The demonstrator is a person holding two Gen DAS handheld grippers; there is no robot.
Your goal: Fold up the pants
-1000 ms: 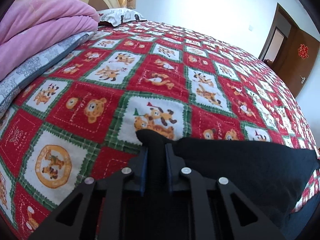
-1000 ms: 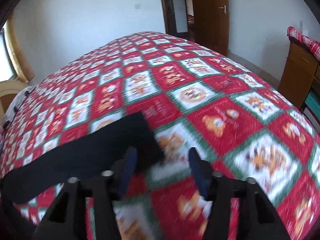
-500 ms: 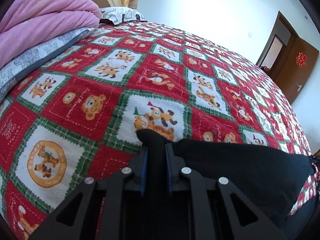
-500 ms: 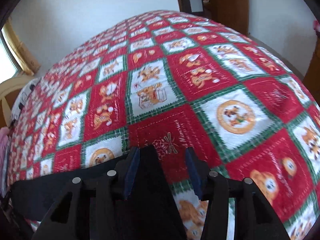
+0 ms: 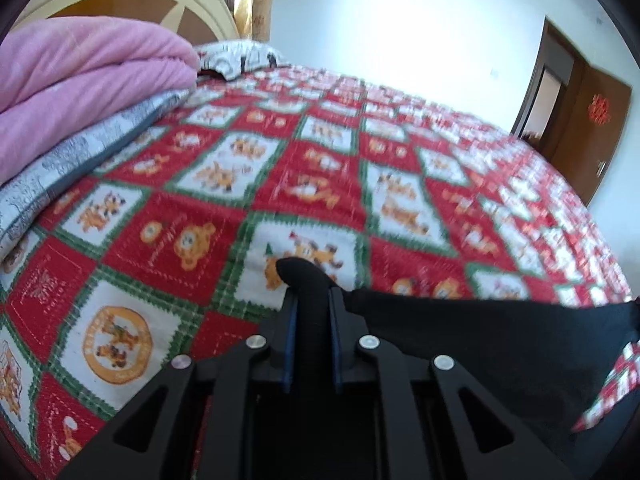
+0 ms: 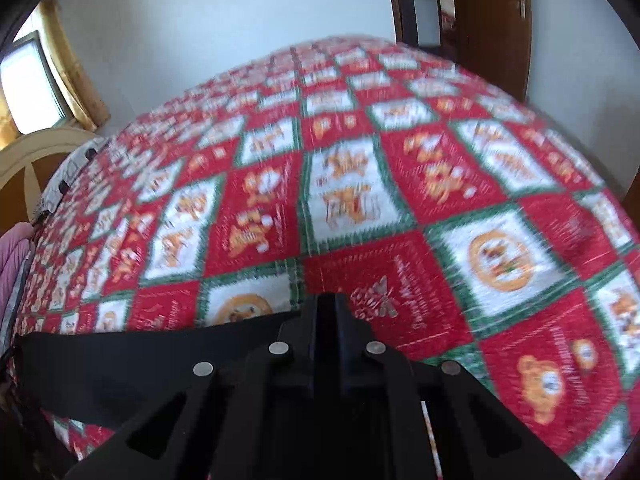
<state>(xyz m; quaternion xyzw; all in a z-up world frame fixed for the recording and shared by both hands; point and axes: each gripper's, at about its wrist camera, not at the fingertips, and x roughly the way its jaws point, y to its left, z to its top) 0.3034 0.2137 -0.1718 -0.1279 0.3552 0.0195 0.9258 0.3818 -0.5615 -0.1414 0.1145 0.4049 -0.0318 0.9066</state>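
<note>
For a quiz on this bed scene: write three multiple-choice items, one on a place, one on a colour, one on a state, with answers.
1. Where does the folded pink blanket lie?
A. by the headboard, on the patterned grey bedding
B. on the floor by the door
C. over the pants

2. What colour are the pants?
A. blue
B. black
C. white

3. How does the left gripper stand?
A. wide open above the quilt
B. shut on nothing
C. shut on a bunch of the pants

Answers:
1. A: the left wrist view shows it stacked on the grey bedding in front of the headboard.
2. B: the cloth is black against the red, white and green quilt.
3. C: black cloth sticks up between its pads.
</note>
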